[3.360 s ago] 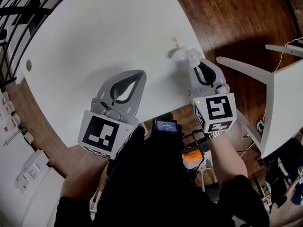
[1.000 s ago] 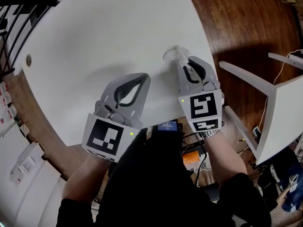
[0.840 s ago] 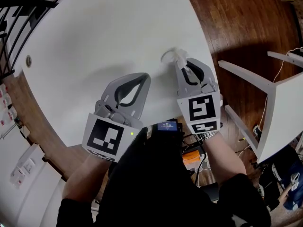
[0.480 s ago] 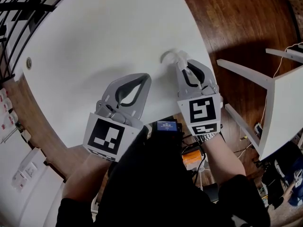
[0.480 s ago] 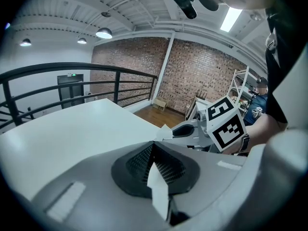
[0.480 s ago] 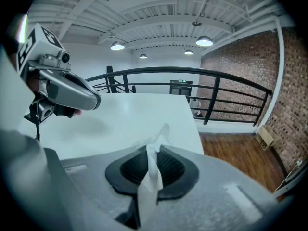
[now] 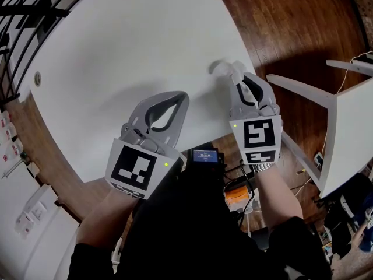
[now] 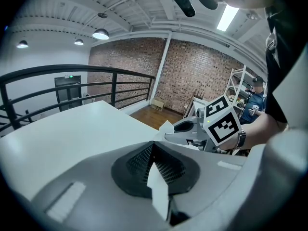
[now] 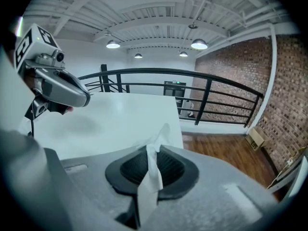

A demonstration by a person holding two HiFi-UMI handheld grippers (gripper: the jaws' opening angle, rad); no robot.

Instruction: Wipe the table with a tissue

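The white round table [image 7: 116, 45] fills the head view. My right gripper [image 7: 238, 76] is shut on a crumpled white tissue [image 7: 226, 67], which it presses onto the tabletop close to the table's right edge. In the right gripper view the tissue [image 9: 153, 177] runs up between the shut jaws of the right gripper [image 9: 153, 150] and sticks out past their tips. My left gripper [image 7: 178, 96] hovers over the table's near edge with its jaws together, a hand's width left of the right one. In the left gripper view a white sliver shows between the left gripper's [image 8: 154, 146] pads; I cannot tell what it is.
A white chair [image 7: 344, 127] stands to the right on the wooden floor [image 7: 291, 22]. Black railing [image 7: 23, 16] runs along the far left. A small round fitting [image 7: 37, 79] sits near the table's left rim. A small device [image 7: 204, 155] hangs at the person's chest.
My right gripper has slid the tissue rightward along the table after moving it left over the earlier frames. The left gripper has stayed where it was.
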